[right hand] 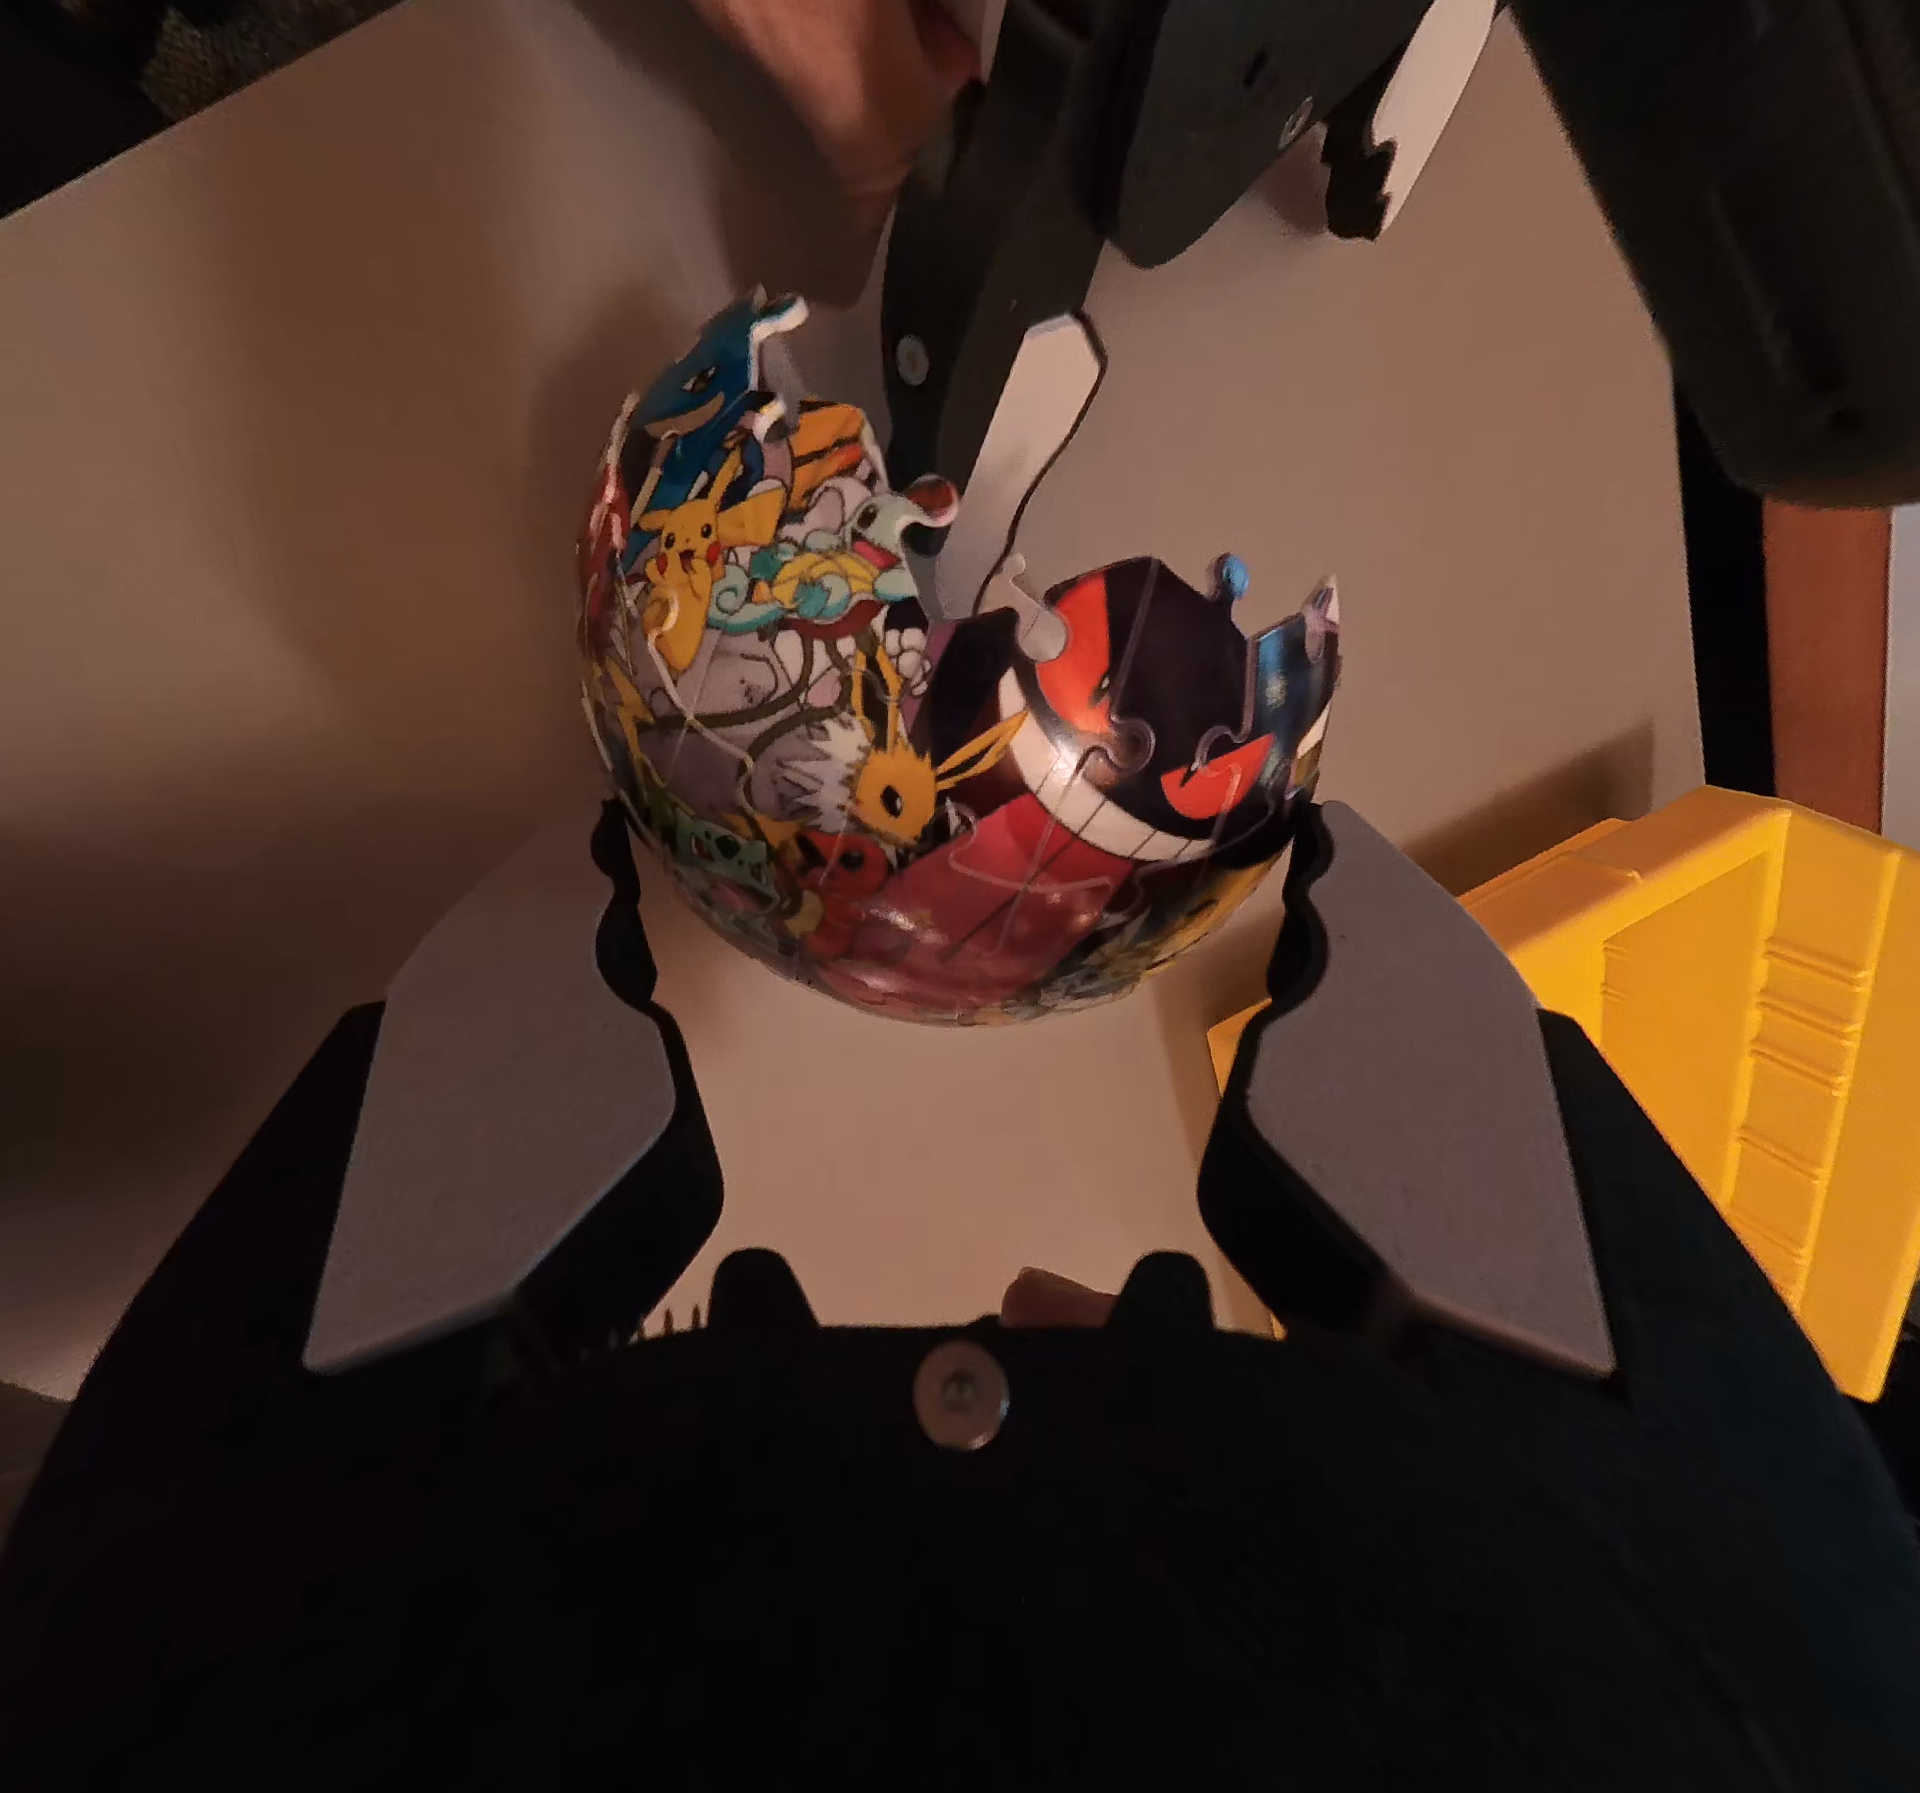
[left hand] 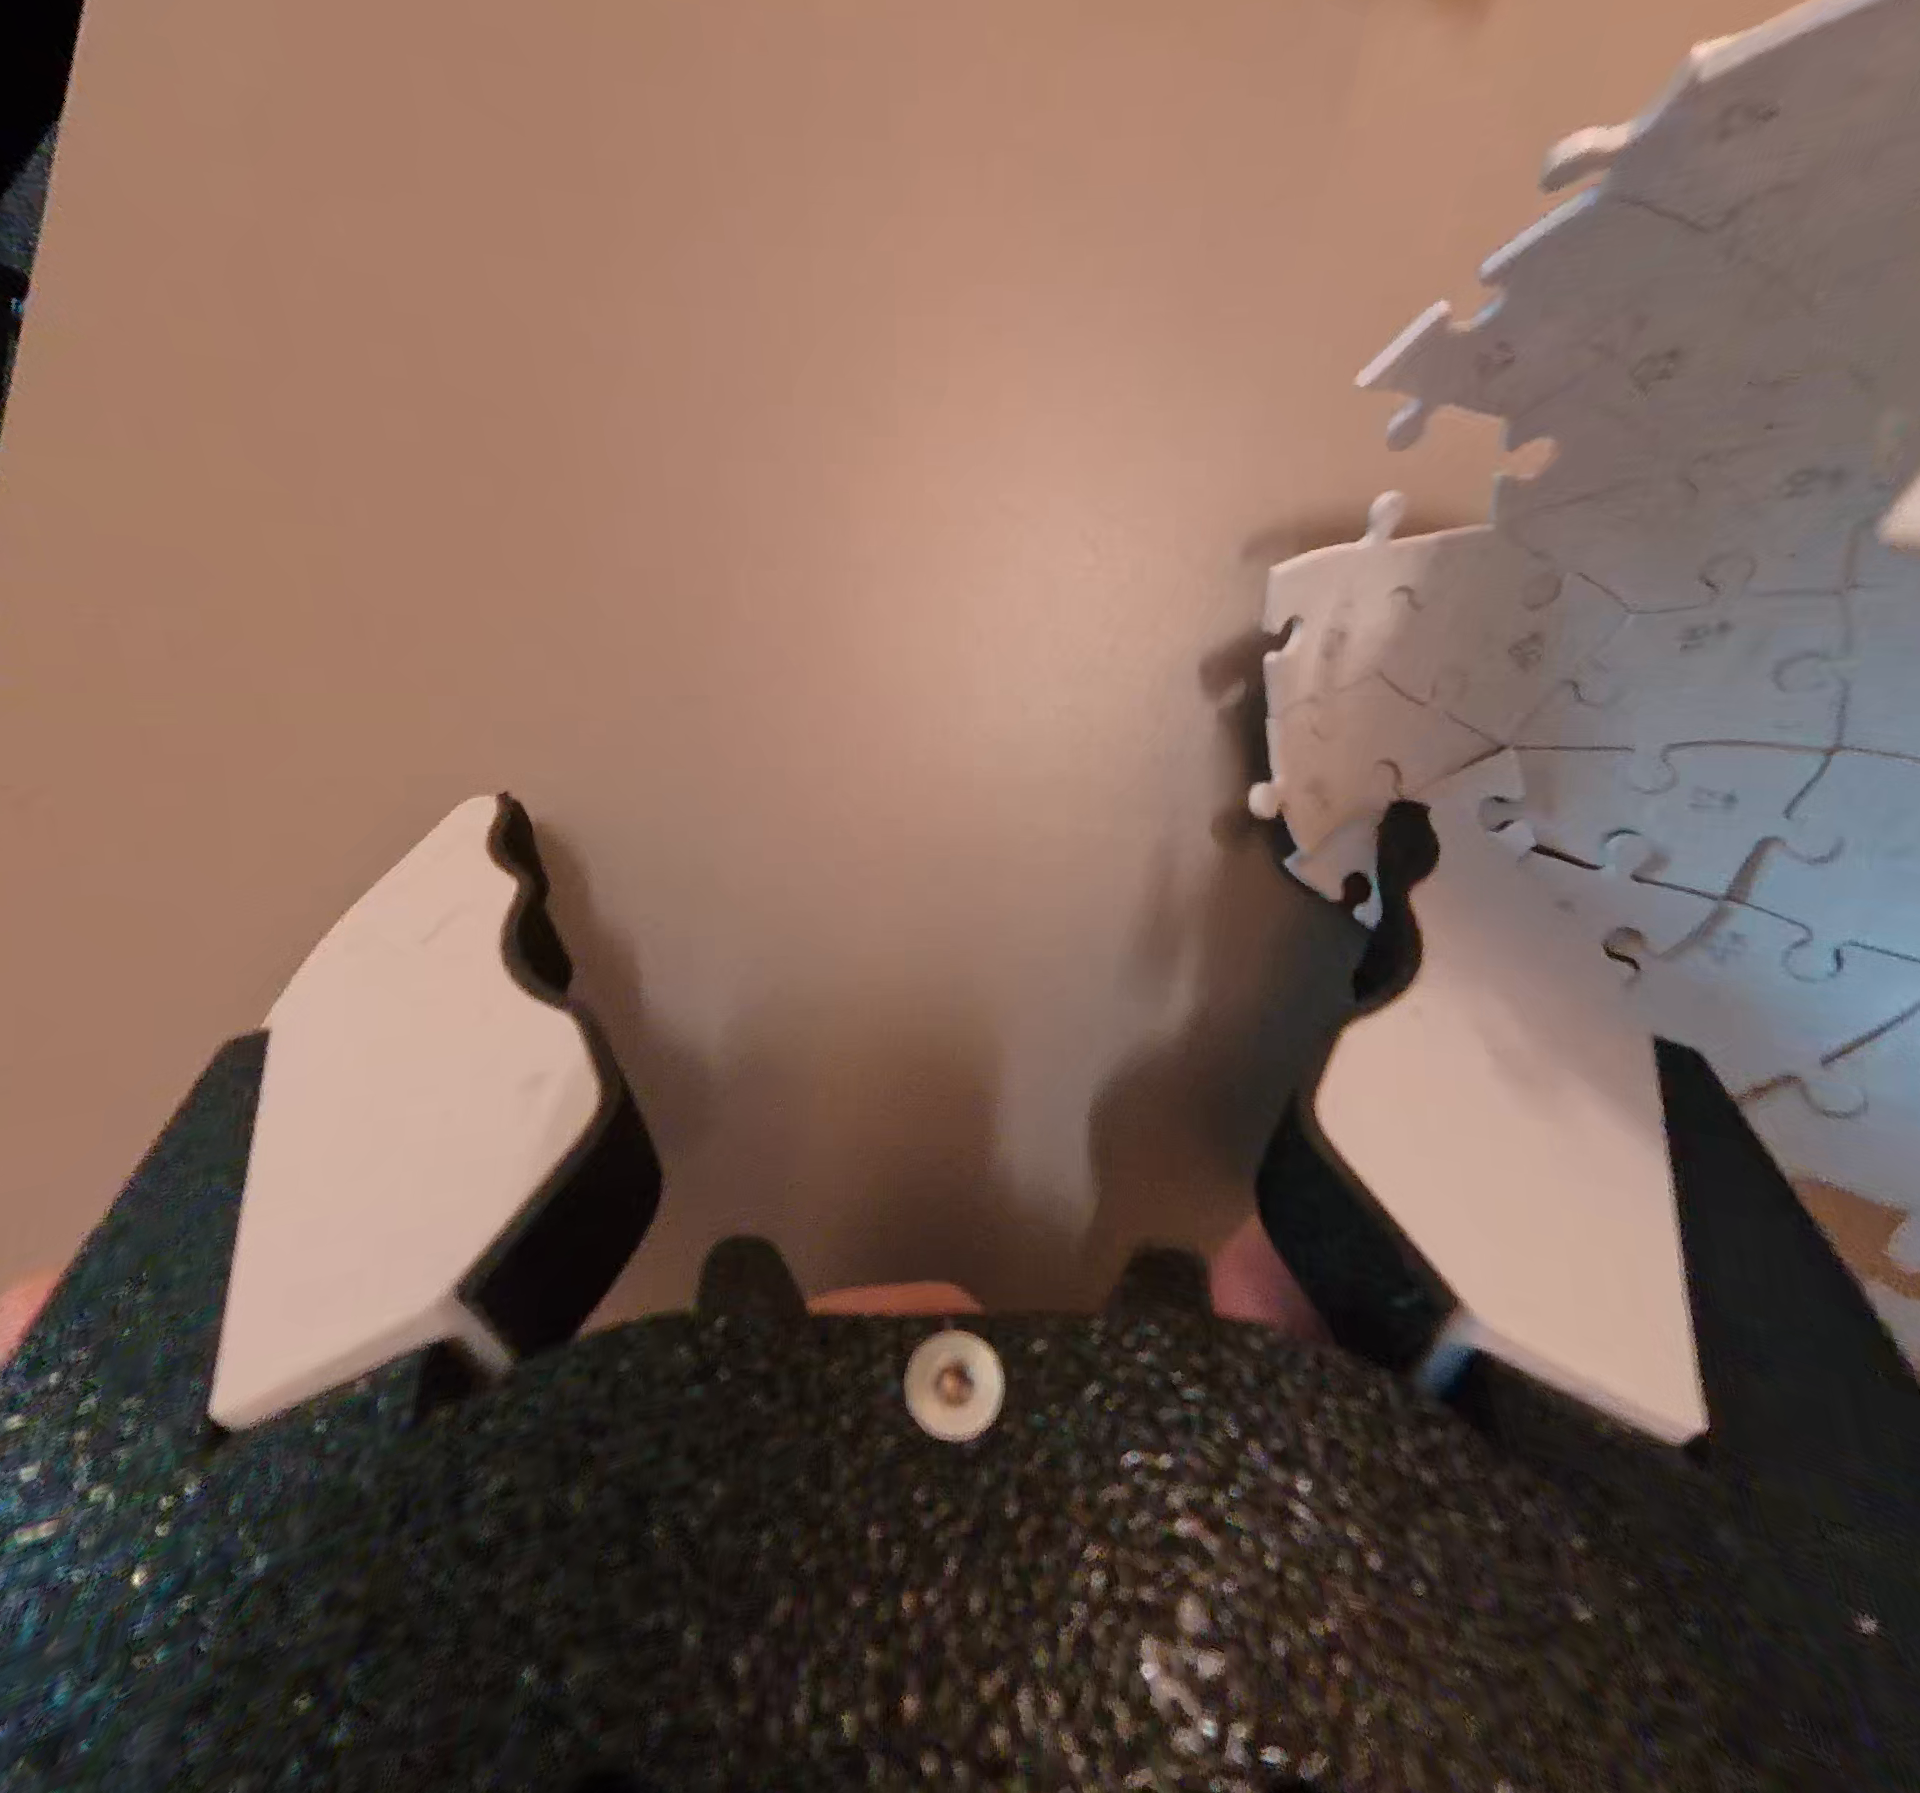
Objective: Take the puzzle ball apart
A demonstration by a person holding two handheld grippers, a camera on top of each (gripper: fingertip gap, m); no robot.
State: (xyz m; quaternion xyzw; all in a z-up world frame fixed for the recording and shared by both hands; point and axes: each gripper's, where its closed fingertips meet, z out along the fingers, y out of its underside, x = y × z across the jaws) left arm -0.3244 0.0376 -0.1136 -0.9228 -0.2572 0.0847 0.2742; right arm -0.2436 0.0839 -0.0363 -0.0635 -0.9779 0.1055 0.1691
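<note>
In the left wrist view the puzzle ball point(left hand: 1683, 621) runs off the frame at three o'clock, so only part of its white inner shell shows; the small marks on its pieces are too faint to make out. The left tool point(left hand: 956, 870) has its right fingertip hooked over a jagged piece edge, and the contact is partly hidden by that tip. The bench point(left hand: 779, 393) is smeared with blur near six o'clock. In the right wrist view a yellow bin point(right hand: 1704, 1068) is cut off at four o'clock, and a hand point(right hand: 821, 8), perhaps gripping the far tool, leaves at twelve.
</note>
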